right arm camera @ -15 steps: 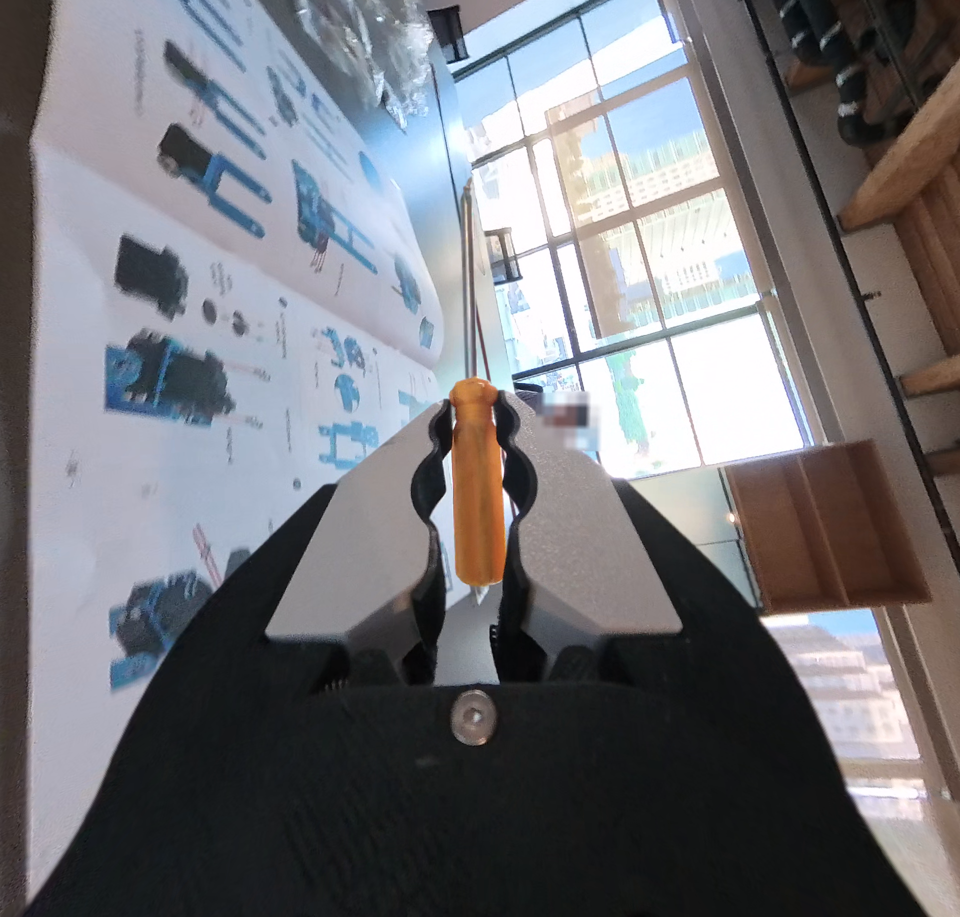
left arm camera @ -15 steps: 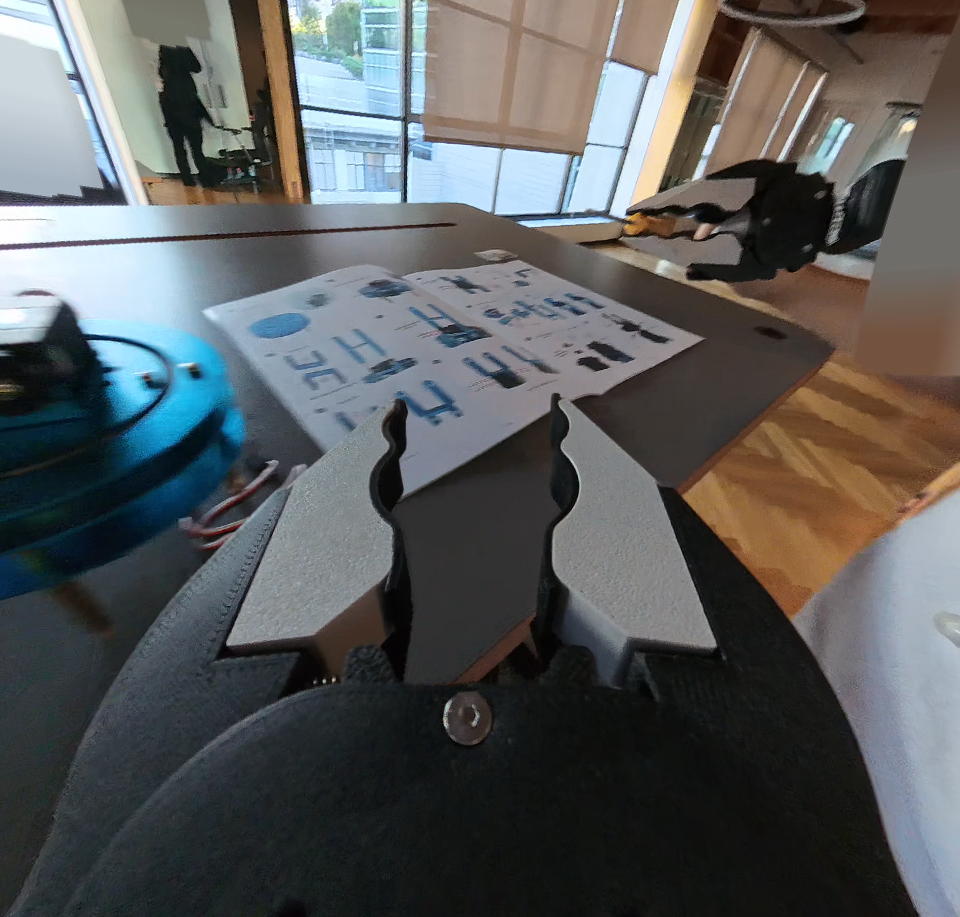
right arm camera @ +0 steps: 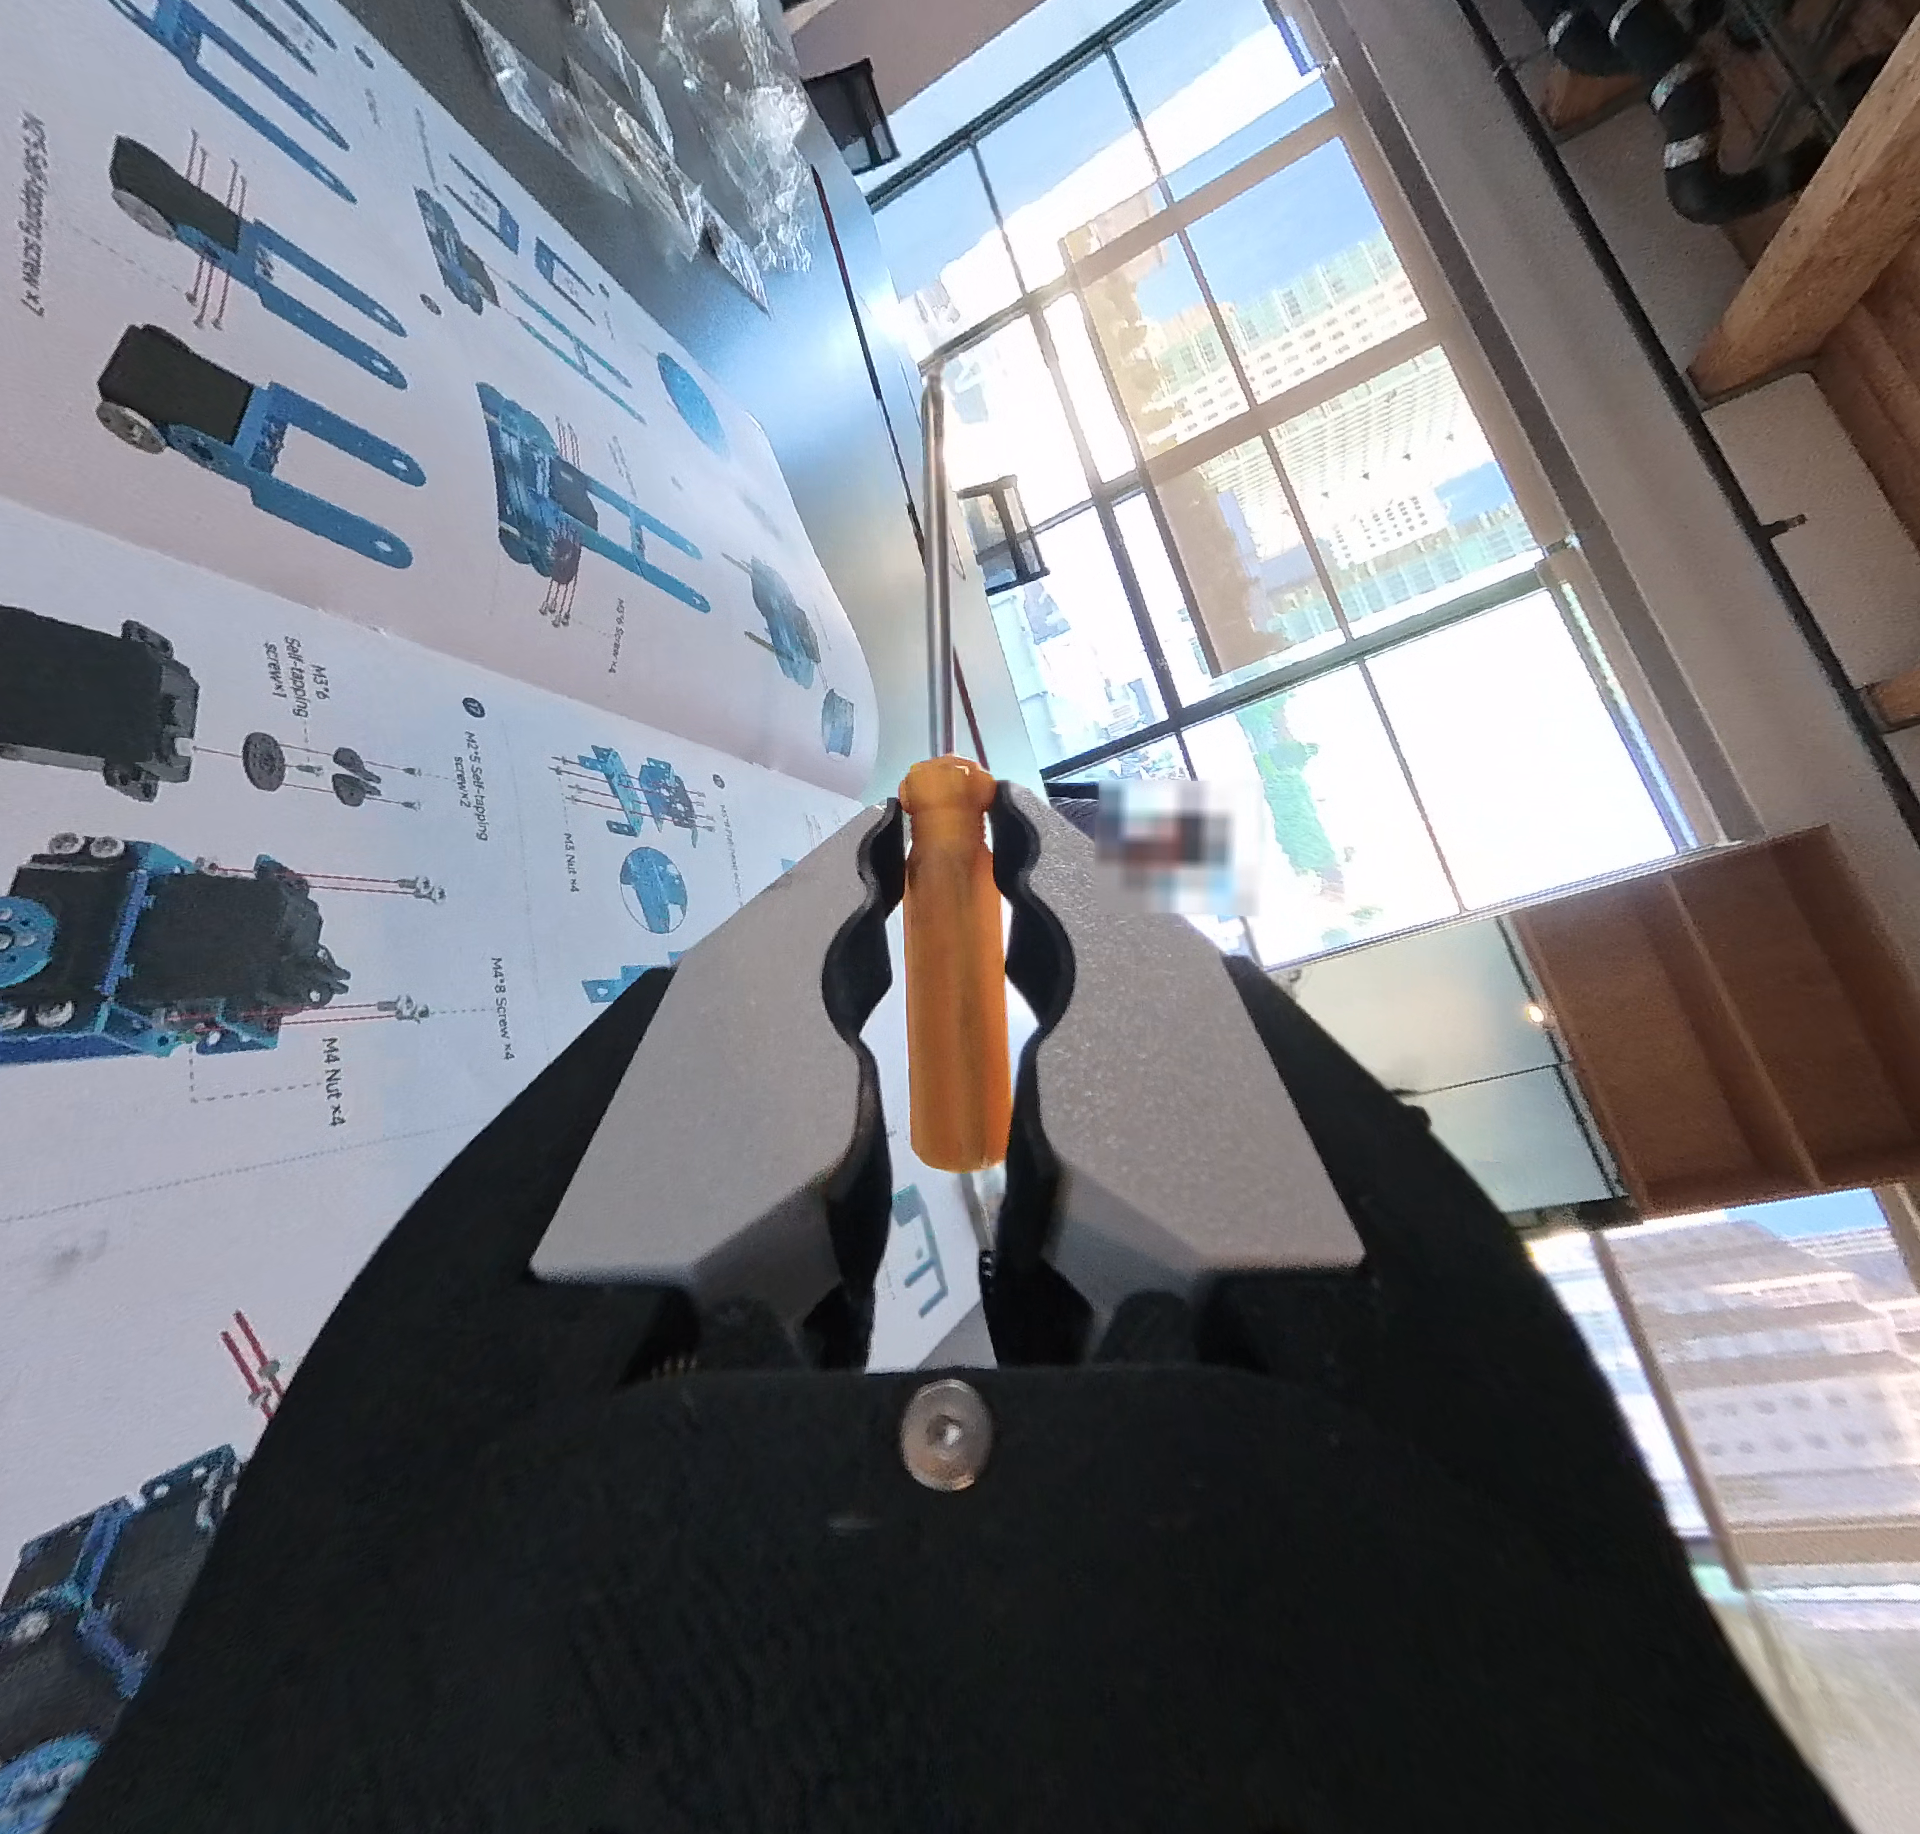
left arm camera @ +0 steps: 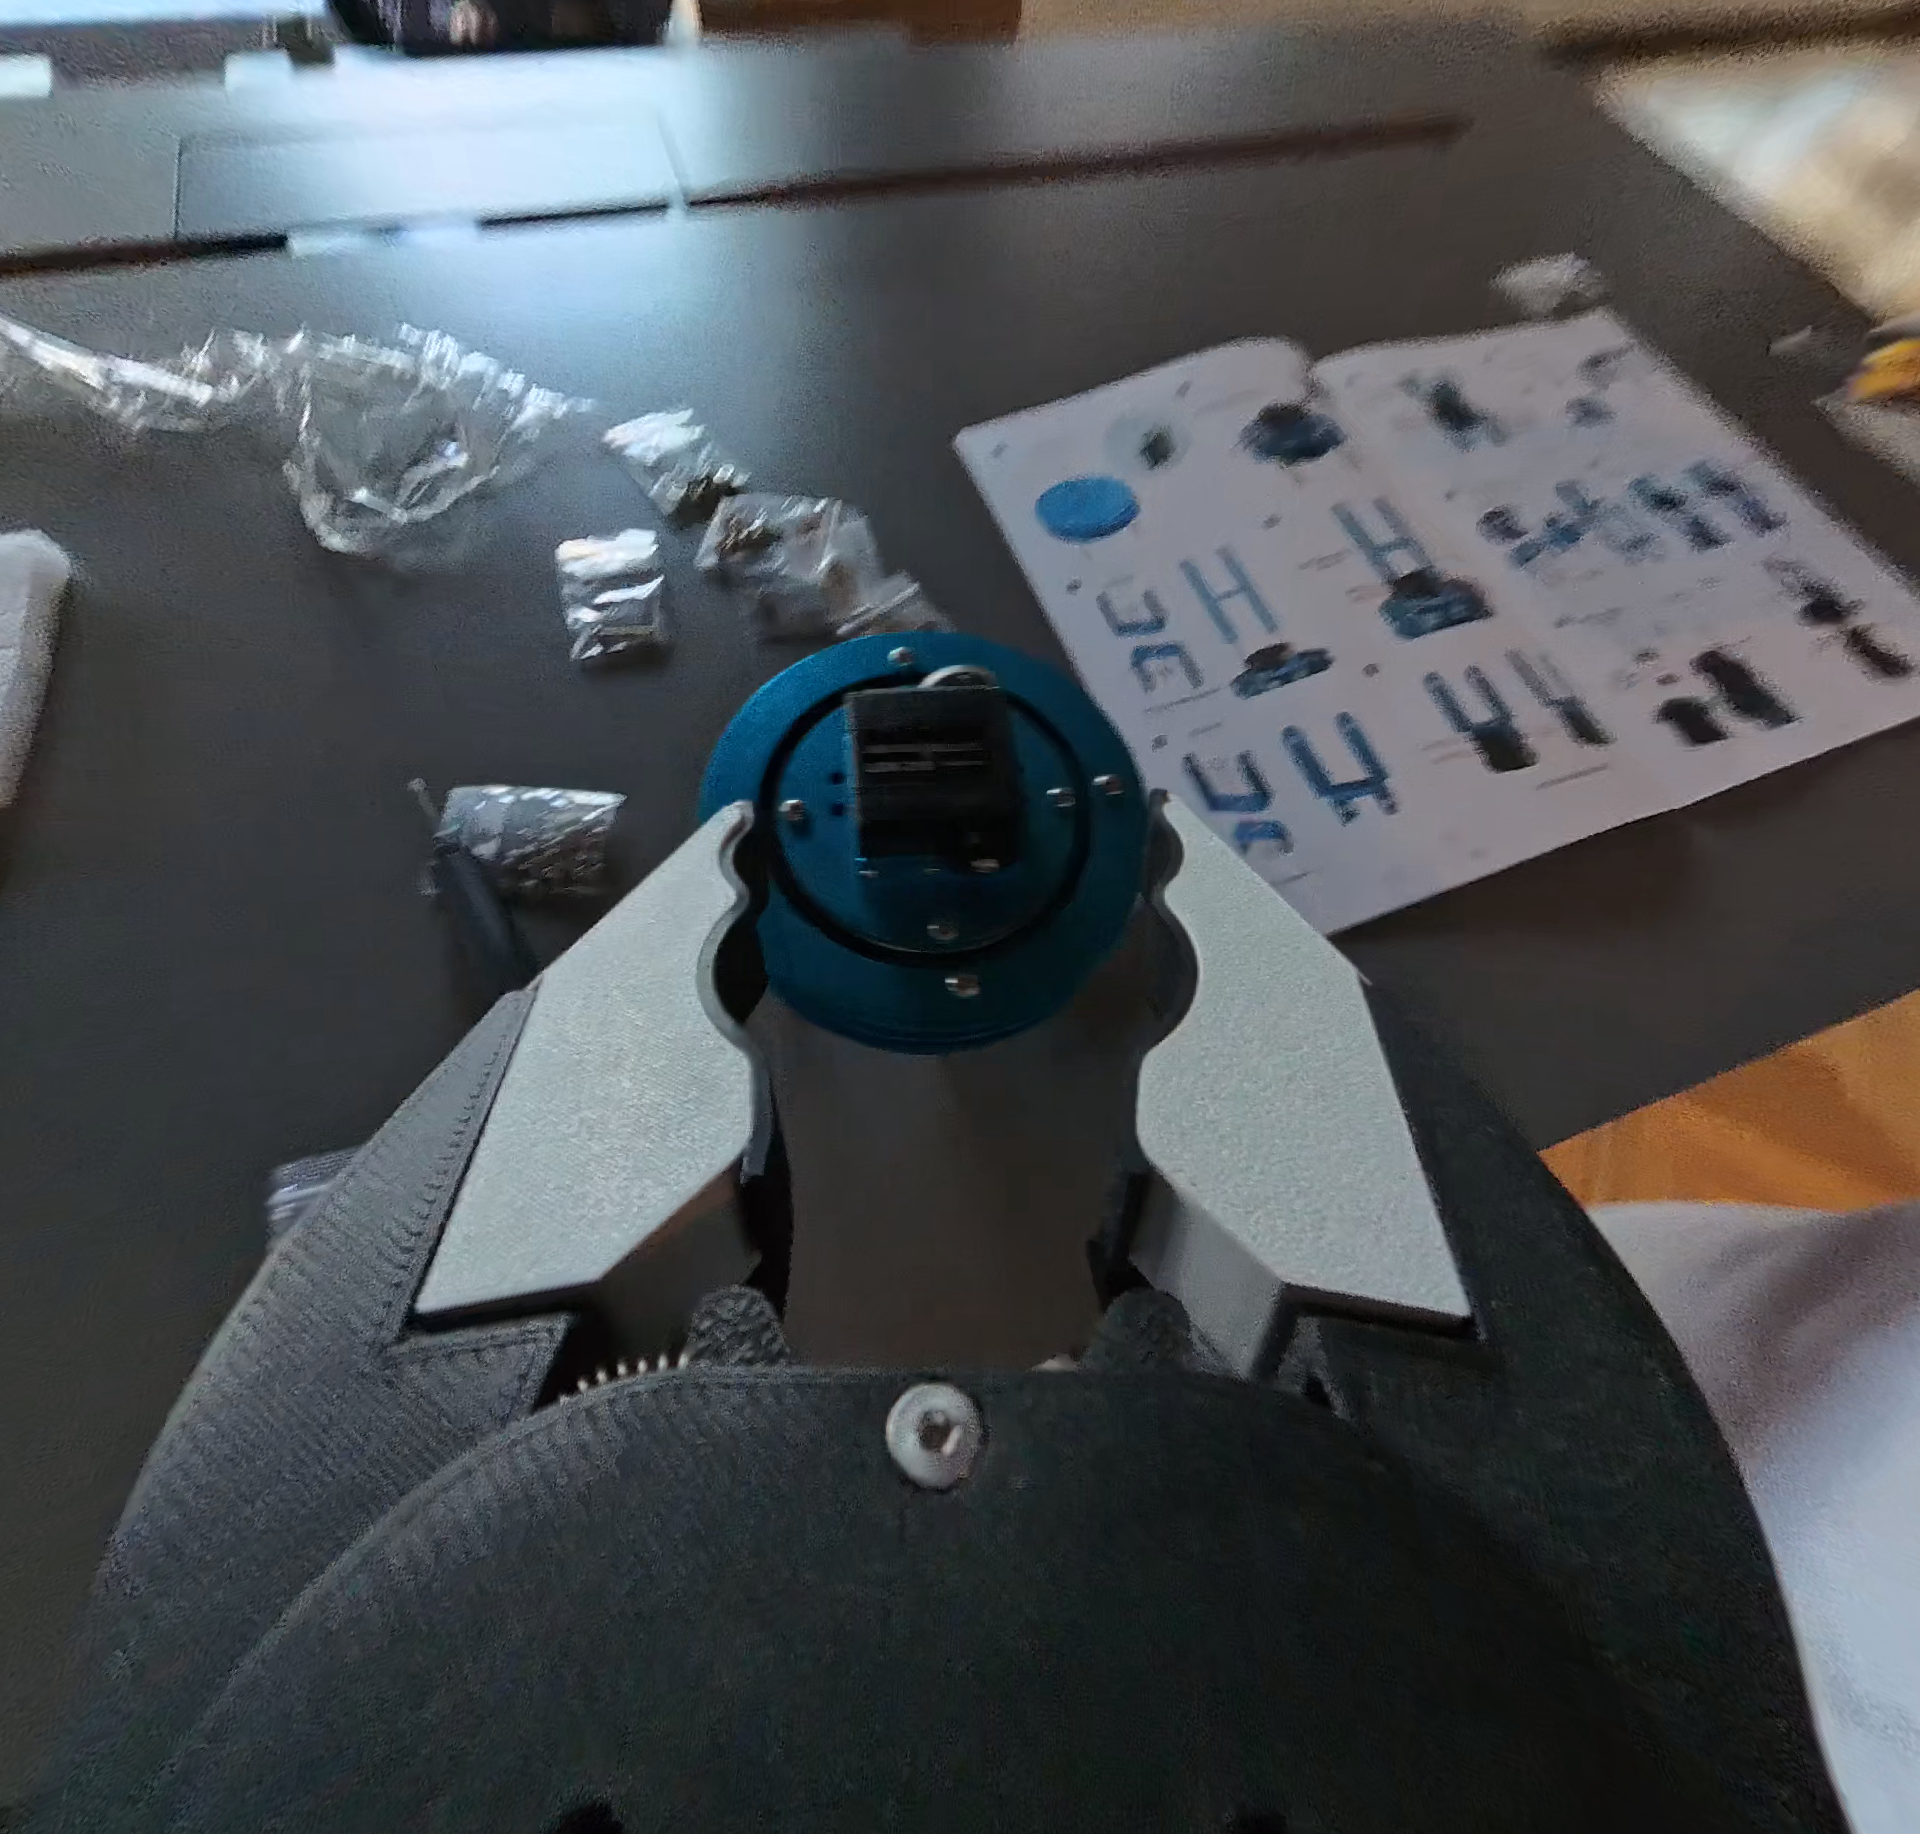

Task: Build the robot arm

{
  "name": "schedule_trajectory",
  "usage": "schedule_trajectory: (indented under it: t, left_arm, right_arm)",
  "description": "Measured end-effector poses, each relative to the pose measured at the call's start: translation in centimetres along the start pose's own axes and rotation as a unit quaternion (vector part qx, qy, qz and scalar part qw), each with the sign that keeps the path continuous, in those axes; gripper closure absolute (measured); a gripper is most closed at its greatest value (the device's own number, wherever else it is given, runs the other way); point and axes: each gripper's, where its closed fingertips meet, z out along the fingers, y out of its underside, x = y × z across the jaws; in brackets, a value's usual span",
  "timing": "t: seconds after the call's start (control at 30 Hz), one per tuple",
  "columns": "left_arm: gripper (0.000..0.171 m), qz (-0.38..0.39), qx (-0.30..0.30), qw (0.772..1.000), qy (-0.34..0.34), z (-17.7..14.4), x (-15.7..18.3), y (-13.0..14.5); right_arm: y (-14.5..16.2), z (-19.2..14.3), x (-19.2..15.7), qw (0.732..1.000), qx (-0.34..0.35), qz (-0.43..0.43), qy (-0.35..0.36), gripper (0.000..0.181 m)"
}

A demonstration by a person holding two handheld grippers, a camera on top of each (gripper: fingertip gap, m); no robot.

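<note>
Left gripper: jaws spread wide, set either side of a blue round base that stands on the dark worktop. A black block is mounted on top of the base, and small screw heads are seen round the ring. Contact between fingertips and rim cannot be told; the view is motion-blurred. Nothing is held.

Right gripper: jaws pinched on the orange handle of a screwdriver, gripped along its length, with the thin metal shaft pointing straight ahead past the fingertips. It is held rolled on its side over the open booklet; the tip is seen against the window, touching nothing.

Around the base:
- foil bag just beside the left finger
- more small bags and crumpled clear wrap behind and to the left
- the booklet lies open just to the right, near the right finger
- a white thing is cut off at the left border, not identifiable

Edges and room: the worktop edge runs close on the near right, with wooden floor beyond it. Bare worktop is seen between the jaws on the near side of the base and farther back behind the bags. Tightest on the left flank, by the foil bag
</note>
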Motion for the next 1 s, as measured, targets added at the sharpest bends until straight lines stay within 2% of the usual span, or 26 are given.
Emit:
schedule_trajectory:
  t: [0.07,0.1,0.2,0.23,0.3,0.37,0.4,0.47,0.53,0.57,0.6,0.67,0.73,0.87,0.97,1.0]
  left_arm:
    - [0.105,0.001,-0.077,0.997,0.000,1.2,-0.5,0.6]
    - [0.100,-0.014,-0.107,0.994,0.013,1.7,-0.2,1.0]
    - [0.068,-0.045,-0.129,0.989,0.051,2.5,1.5,1.7]
    - [0.057,-0.027,-0.128,0.991,0.035,2.6,1.6,2.3]
    - [0.052,0.048,-0.110,0.992,-0.046,2.5,0.9,3.7]
    - [0.054,0.084,-0.060,0.987,-0.120,1.9,0.3,4.7]
    - [0.057,0.059,-0.024,0.989,-0.132,1.4,0.4,5.0]
    - [0.058,-0.044,0.069,0.989,-0.121,-0.4,0.3,4.8]
    - [0.074,-0.147,0.184,0.968,-0.086,-2.7,0.2,4.4]
    - [0.087,-0.162,0.231,0.956,-0.076,-3.4,0.4,4.3]
    - [0.087,-0.142,0.251,0.952,-0.099,-3.5,0.2,4.5]
    - [0.070,-0.046,0.201,0.961,-0.186,-2.0,-0.7,5.7]
    - [0.061,-0.004,0.149,0.970,-0.190,0.2,-0.4,6.2]
    - [0.064,0.006,0.083,0.982,-0.170,2.3,-0.7,7.4]
    - [0.074,-0.007,0.056,0.987,-0.150,3.4,-0.6,8.7]
    - [0.083,-0.001,0.051,0.986,-0.156,3.6,-0.9,9.0]
  right_arm:
    - [0.1,-0.3,0.2,1.000,0.006,0.015,-0.004,0.166]
    - [0.0,-0.5,0.3,1.000,0.009,0.019,-0.004,0.166]
    - [-0.2,-0.8,0.4,1.000,0.015,0.021,-0.004,0.166]
    - [-0.2,-0.8,0.3,1.000,0.012,0.018,-0.004,0.166]
    - [-0.1,-0.7,0.0,1.000,0.005,0.012,-0.009,0.166]
    - [0.0,-0.5,-0.1,1.000,-0.003,0.009,-0.008,0.166]
    - [0.1,-0.4,-0.1,1.000,-0.008,0.009,-0.008,0.166]
    - [0.5,-0.2,-0.1,1.000,-0.018,0.009,-0.005,0.166]
    - [0.6,0.0,-0.1,1.000,-0.024,0.015,-0.005,0.166]
    - [0.6,0.1,0.0,1.000,-0.025,0.014,-0.004,0.166]
    - [0.6,0.1,0.1,1.000,-0.025,0.012,-0.001,0.166]
    - [0.7,0.1,0.3,1.000,-0.024,0.011,0.002,0.166]
    - [0.8,0.1,0.3,1.000,-0.023,0.021,-0.001,0.166]
    - [1.2,0.0,0.5,0.999,-0.026,0.024,0.000,0.166]
    - [1.0,-0.1,0.8,0.999,-0.022,0.028,0.004,0.166]
    - [0.9,-0.1,0.9,0.999,-0.021,0.027,0.005,0.166]
